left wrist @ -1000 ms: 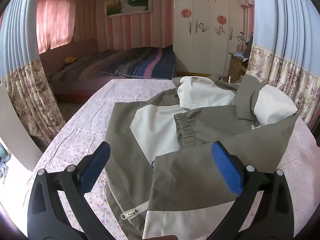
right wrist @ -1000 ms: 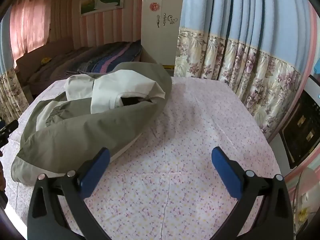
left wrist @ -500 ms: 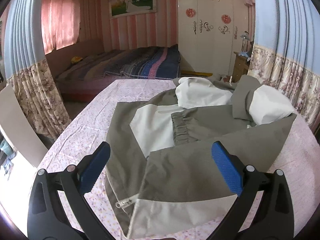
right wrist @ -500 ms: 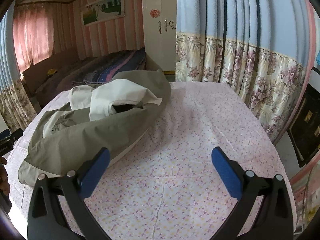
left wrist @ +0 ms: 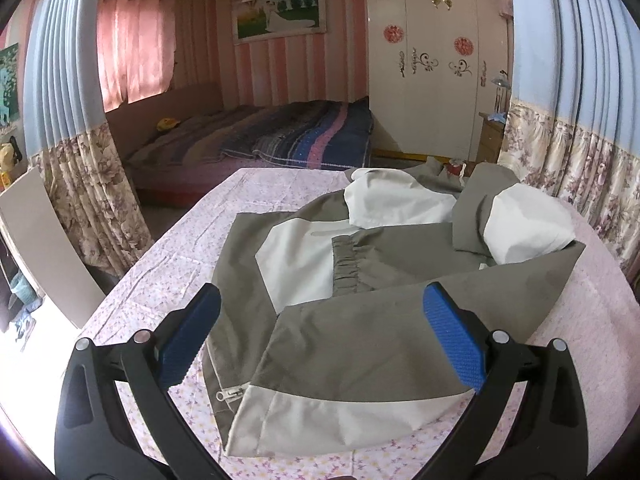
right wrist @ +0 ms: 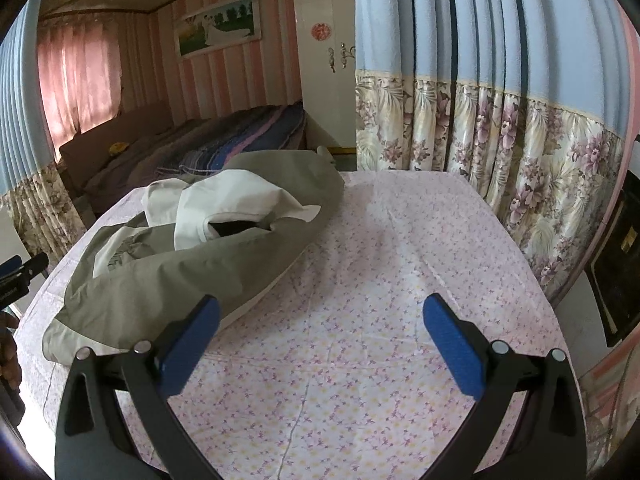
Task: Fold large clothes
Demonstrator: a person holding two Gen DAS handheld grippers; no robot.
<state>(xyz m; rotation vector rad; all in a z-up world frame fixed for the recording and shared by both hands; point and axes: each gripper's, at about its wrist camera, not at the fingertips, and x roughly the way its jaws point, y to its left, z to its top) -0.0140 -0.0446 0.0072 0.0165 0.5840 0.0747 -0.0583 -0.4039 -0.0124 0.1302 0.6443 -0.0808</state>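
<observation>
An olive and cream jacket (left wrist: 384, 320) lies partly folded on a table with a pink flowered cloth (left wrist: 168, 264). One front panel is laid across the body, and its zipper end (left wrist: 230, 394) shows near the hem. My left gripper (left wrist: 320, 336) hovers open above the jacket's near hem, holding nothing. In the right wrist view the jacket (right wrist: 168, 272) fills the table's left half, hood bunched at the back. My right gripper (right wrist: 320, 340) stands open over bare cloth (right wrist: 380, 280), right of the jacket.
A bed (left wrist: 260, 140) stands beyond the table, with a white wardrobe (left wrist: 432, 72) behind it. Flowered curtains (right wrist: 500, 148) hang close along the table's right side. A grey board (left wrist: 44, 240) leans at the left. A hand (right wrist: 8, 356) shows at the left edge.
Both grippers have pulled back and risen a little, so more of the jacket's near hem and of the table shows. The jacket has not moved. Both grippers stay open.
</observation>
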